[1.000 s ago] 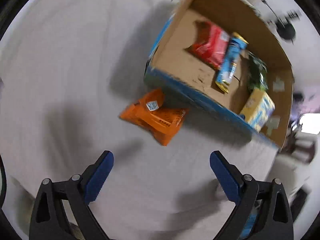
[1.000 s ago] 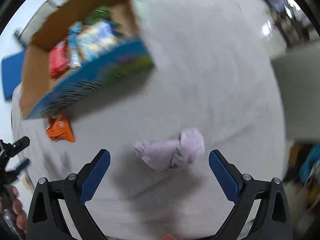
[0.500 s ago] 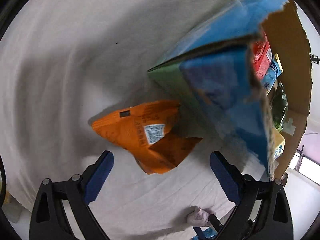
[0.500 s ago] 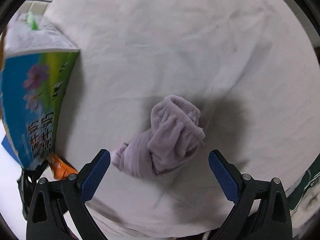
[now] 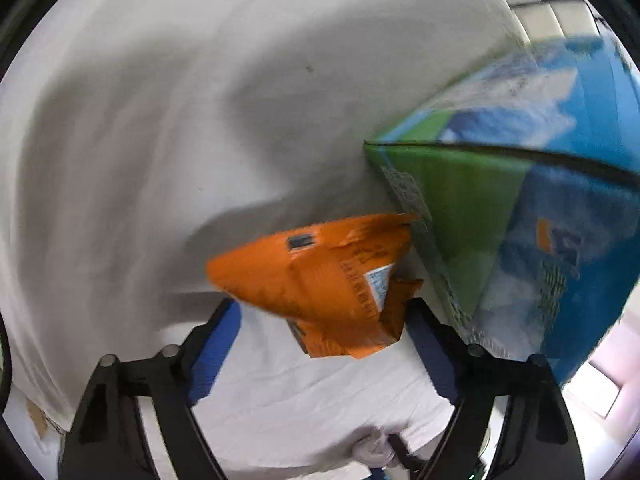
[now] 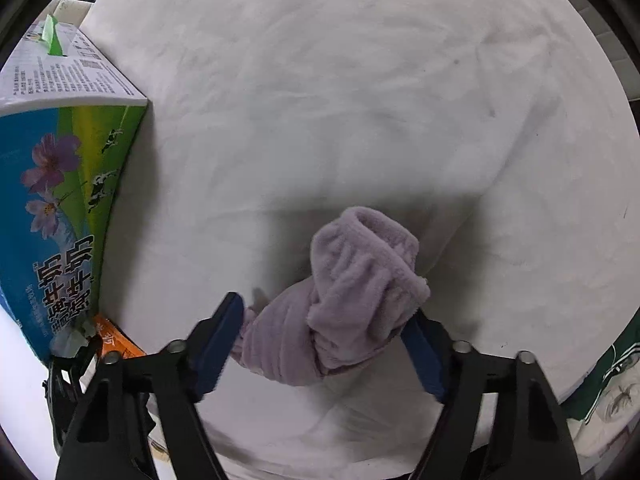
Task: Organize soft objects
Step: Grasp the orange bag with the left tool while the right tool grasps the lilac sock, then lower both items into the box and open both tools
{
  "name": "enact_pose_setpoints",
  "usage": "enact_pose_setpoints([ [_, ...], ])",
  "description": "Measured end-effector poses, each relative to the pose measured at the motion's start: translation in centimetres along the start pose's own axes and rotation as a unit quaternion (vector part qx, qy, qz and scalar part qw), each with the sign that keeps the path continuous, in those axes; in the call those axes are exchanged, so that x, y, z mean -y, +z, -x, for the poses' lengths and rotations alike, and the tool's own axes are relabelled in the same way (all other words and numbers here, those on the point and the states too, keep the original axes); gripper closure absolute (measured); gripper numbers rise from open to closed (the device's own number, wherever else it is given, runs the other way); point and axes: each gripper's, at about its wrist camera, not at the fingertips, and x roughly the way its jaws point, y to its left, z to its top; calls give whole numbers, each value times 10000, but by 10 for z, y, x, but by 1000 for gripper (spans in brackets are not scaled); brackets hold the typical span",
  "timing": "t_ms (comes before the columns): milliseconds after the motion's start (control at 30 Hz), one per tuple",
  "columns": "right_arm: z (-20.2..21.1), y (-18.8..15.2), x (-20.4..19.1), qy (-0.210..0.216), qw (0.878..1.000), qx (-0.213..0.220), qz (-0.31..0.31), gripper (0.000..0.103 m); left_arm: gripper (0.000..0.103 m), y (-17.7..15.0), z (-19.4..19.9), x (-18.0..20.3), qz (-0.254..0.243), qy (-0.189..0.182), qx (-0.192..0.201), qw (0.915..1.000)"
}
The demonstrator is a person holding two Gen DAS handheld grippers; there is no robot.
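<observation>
Orange snack bag [image 5: 320, 284] and lilac fleece bundle [image 6: 344, 300], both low in frame, now sit between your open left tool [image 5: 322, 312] and right tool [image 6: 320, 312], closer than a second ago, ready for closing.

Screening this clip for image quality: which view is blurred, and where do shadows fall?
Left wrist view: motion blur smears the box and the orange packet; a broad shadow lies on the white cloth behind the packet. Right wrist view: sharper, the print on the box is readable, the purple towel casts a dark shadow; fisheye bending and black corners in both.
</observation>
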Motion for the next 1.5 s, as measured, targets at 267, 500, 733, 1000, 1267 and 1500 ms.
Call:
enact_pose_setpoints([
  [267,1,-7,-10,-67,9994,20,330,54,53,-17,9,-12,-352,88,298,9989],
  [500,13,-23,-36,-422,9878,159,1492,56,54,-83,10,8,-2332,1311,600,9617],
  [733,36,-48,-73,-740,9585,421,2721,56,54,-173,3,42,-3965,2054,963,8896],
  [1000,68,-90,-108,-934,9185,773,3763,56,54,-203,28,91,-4452,1969,1299,8638],
  [1267,112,-116,-121,-806,8940,1038,4283,56,54,-181,119,101,-4617,1637,1679,8555],
  [1500,153,-123,-145,-474,8837,1193,4501,56,54,-174,167,127,-4617,1185,1884,8586],
])
